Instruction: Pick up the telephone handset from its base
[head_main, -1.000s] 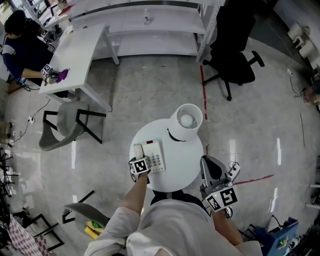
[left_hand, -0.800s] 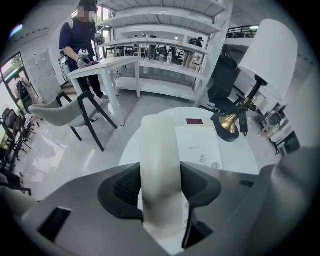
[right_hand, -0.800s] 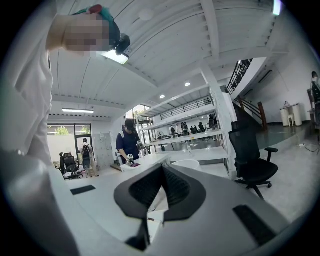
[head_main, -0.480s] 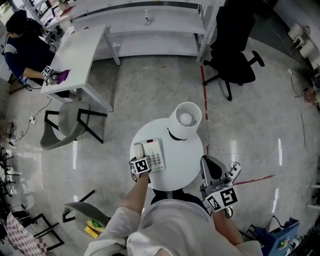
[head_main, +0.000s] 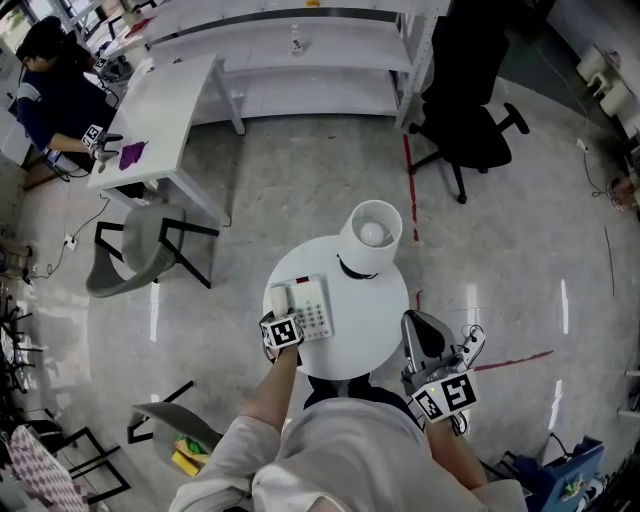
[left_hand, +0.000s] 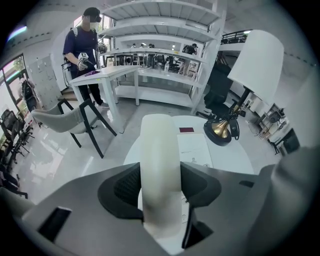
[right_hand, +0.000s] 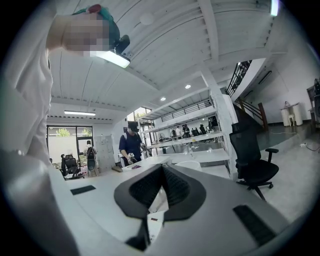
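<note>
White handset (head_main: 279, 299) lay in its cradle along the left side of the base (head_main: 314, 310), not yet lifted. Base sat left of centre on the round table (head_main: 375, 325), keypad to the right of the handset.

Left gripper (left_hand: 160, 185): pointed steeply down at the phone from the table's near edge. Jaws had just been closing with the handset between them. Both dark pads (left_hand: 125, 187) lay against the handset's sides, so the grip was on. In the left gripper view the handset ran straight away from the camera between the pads, its far end rounded.

Right gripper (right_hand: 162, 170): held level off the table's near right edge, well apart from the phone. Pad tips met; nothing between them.

Lamp (head_main: 372, 232) with a white shade stood at the far edge of the table, apart from the base. Black office chair (head_main: 470, 120) stood further off on the floor. A person (head_main: 55, 95) in dark clothes sat at a white desk (head_main: 170, 110) at the upper left of the head view.
</note>
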